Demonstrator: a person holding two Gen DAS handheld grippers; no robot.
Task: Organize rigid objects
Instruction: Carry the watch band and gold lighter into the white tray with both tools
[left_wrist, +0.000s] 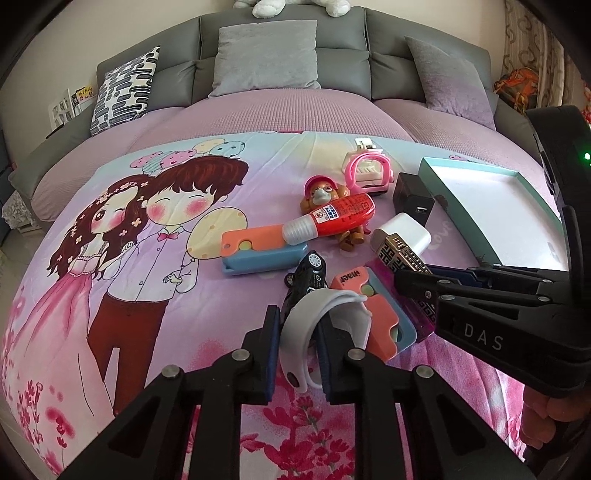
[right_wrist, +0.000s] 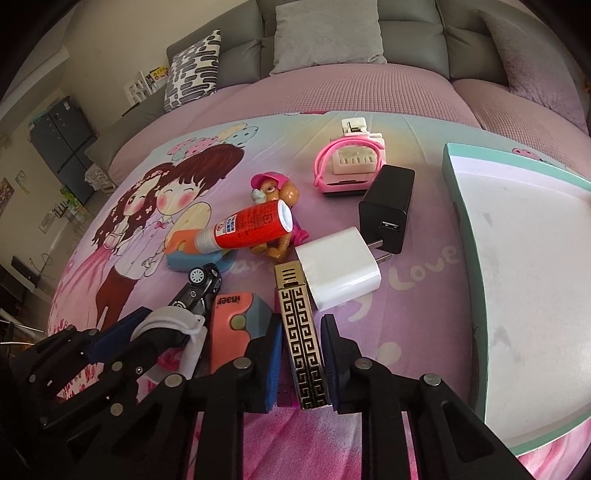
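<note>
Both tools angle downward side by side, left tool (left_wrist: 297, 350) and right tool (right_wrist: 301, 363) each clamped tight.

My left fingers (left_wrist: 295, 354) pinch a white curved band (left_wrist: 325, 314) — my right (right_wrist: 301, 363) clamp a gold-patterned lighter (right_wrist: 301, 339). Both lie on the cartoon bedsheet (left_wrist: 129, 258) beside a teal-rimmed box lid (right_wrist: 517, 277)

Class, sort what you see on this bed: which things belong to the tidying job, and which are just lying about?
Job:
- white band, in left claw
- gold patterned lighter, in right claw
- white charger
- black charger
- red tube
- toy car
- teal box

Lying about:
- grey pillow
- patterned cushion
</note>
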